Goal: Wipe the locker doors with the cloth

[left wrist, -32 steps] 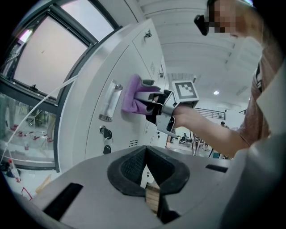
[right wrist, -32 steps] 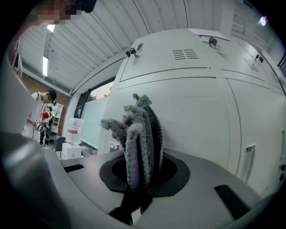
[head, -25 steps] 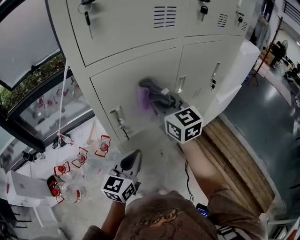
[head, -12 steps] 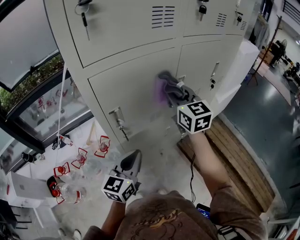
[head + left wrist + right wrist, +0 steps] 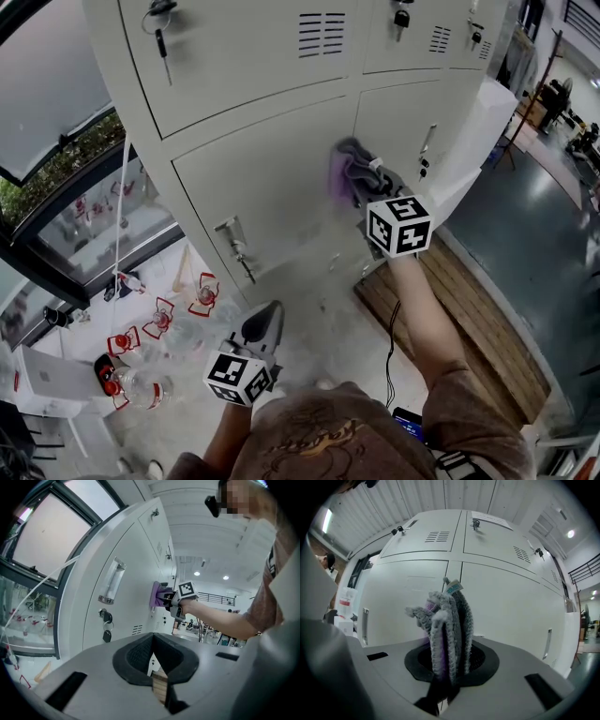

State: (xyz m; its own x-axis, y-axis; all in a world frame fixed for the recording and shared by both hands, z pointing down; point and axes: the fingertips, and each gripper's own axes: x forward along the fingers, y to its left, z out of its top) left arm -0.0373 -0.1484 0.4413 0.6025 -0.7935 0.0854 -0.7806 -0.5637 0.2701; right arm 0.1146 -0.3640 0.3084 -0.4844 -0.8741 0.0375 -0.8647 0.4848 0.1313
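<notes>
Right gripper (image 5: 372,186), clamped on cloth (image 5: 347,167), swept right across lower locker door (image 5: 267,183); wiping progressed. Left gripper (image 5: 263,322) idle, jaws nearly together, empty.

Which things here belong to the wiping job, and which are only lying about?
For the job:
cloth
right gripper, holding the cloth
locker door, where the cloth is

Lying about:
left gripper, low and holding nothing
bottles on the floor
boards beside the lockers
key hanging from the upper door
</notes>
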